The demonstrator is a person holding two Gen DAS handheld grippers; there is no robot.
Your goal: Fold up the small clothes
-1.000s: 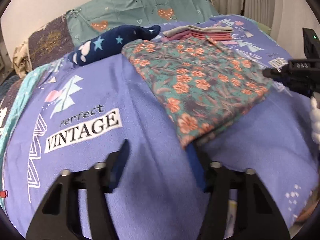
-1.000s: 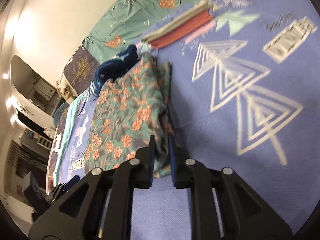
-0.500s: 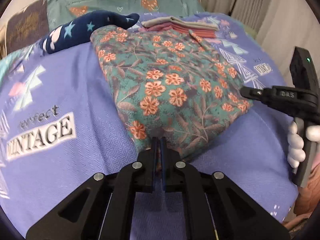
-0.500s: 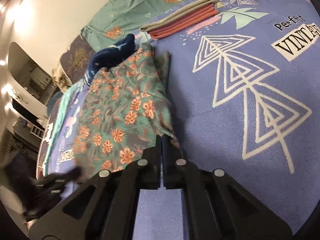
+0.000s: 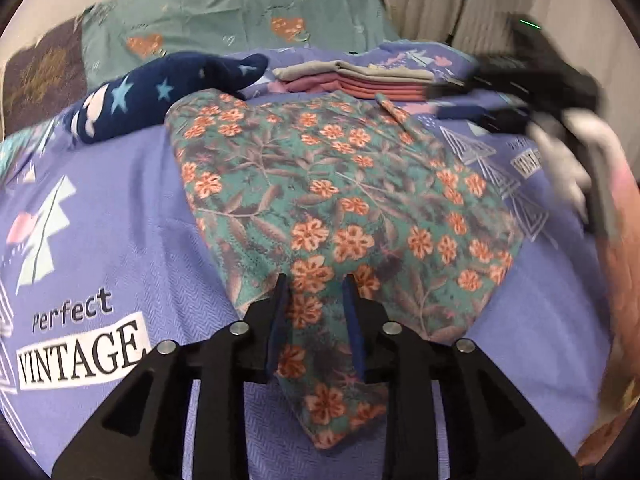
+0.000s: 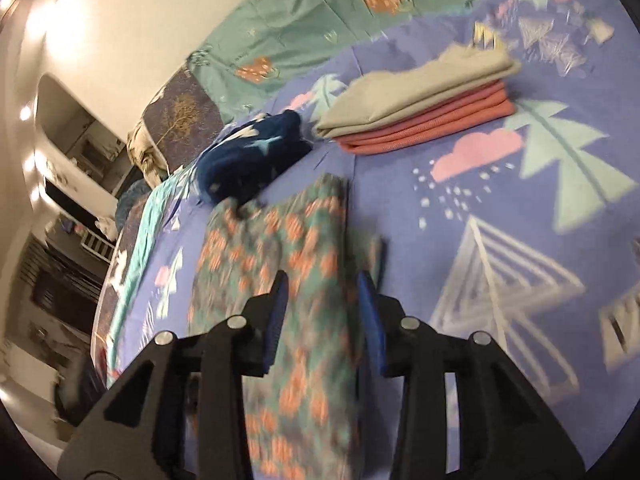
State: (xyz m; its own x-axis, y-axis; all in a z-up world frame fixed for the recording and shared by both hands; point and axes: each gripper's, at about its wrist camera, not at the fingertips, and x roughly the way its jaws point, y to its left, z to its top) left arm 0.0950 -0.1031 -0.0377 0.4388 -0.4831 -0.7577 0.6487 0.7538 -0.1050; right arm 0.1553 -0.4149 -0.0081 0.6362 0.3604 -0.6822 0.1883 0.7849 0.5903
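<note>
- Left wrist view: the left gripper [image 5: 314,304] has its jaws apart, and the near corner of the floral cloth [image 5: 340,208] lies between them, loose, not pinched.
- The floral cloth lies spread on the bedspread [image 5: 120,208], its near corner pointing toward the camera and its far edge close to a folded stack [image 5: 360,80] of grey and pink pieces.
- A navy star-print garment [image 5: 160,96] lies bunched at the cloth's far-left corner.
- The right gripper [image 5: 520,92] shows at the upper right, blurred, out past the cloth's far-right edge.
- Right wrist view: the right gripper [image 6: 322,312] also has its jaws apart, straddling the cloth's [image 6: 272,264] edge without clamping it; the picture is blurred, so contact is hard to judge.
- The stack [image 6: 420,108] lies beyond, apart from the cloth, and the navy garment [image 6: 252,156] touches the cloth's far corner.
- Step in hand, as I judge: a fold laid down and both corners let go.
- Next move likely calls for re-gripping an edge for another fold, or lifting the cloth onto the stack.
</note>
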